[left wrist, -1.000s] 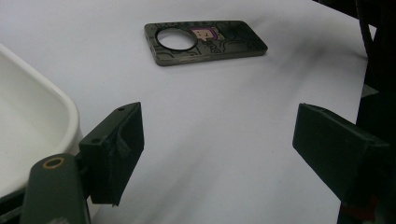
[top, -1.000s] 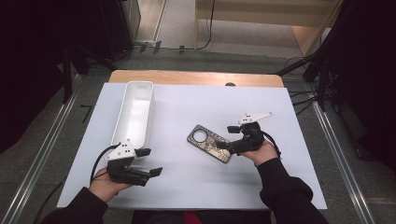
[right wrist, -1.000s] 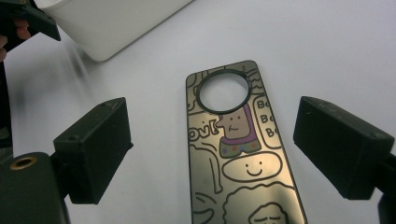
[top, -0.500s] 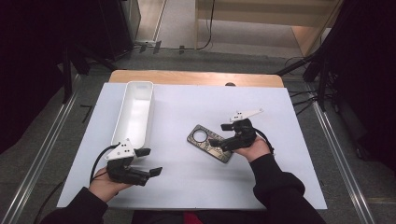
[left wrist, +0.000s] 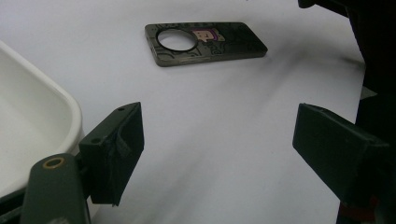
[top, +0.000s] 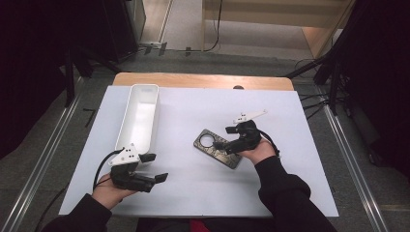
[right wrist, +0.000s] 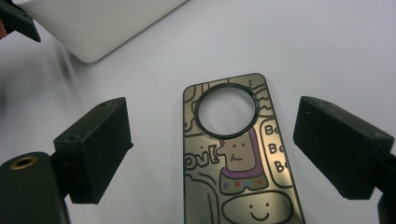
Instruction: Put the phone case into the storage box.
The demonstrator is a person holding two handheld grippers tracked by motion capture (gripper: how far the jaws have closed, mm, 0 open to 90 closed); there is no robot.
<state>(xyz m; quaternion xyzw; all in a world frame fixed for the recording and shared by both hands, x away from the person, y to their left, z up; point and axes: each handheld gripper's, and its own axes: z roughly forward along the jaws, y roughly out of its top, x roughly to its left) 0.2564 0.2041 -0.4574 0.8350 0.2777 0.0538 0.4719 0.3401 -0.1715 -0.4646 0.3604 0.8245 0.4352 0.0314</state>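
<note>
A dark flat phone case [top: 216, 147] with a round hole and cartoon drawings lies on the white table cover [top: 193, 193]; I also see the case [left wrist: 203, 42] far off in the left gripper view and close up [right wrist: 236, 158] in the right gripper view. My right gripper [top: 223, 140] hovers just over the case, open, its jaws standing either side of it [right wrist: 212, 154]. My left gripper [top: 155, 168] rests near the front left, open and holding nothing [left wrist: 217, 144]. A long white bin [top: 138, 118] stands at the left.
The white bin's rounded corner [left wrist: 51, 116] sits close to my left gripper's left jaw; the bin's corner [right wrist: 93, 28] also appears ahead of the right gripper. The table's wooden back edge [top: 203, 79] lies behind. Metal rails [top: 43, 145] flank the table.
My right gripper has moved left and slightly toward the person, from beside the phone case to over its right end. The left gripper has stayed put.
</note>
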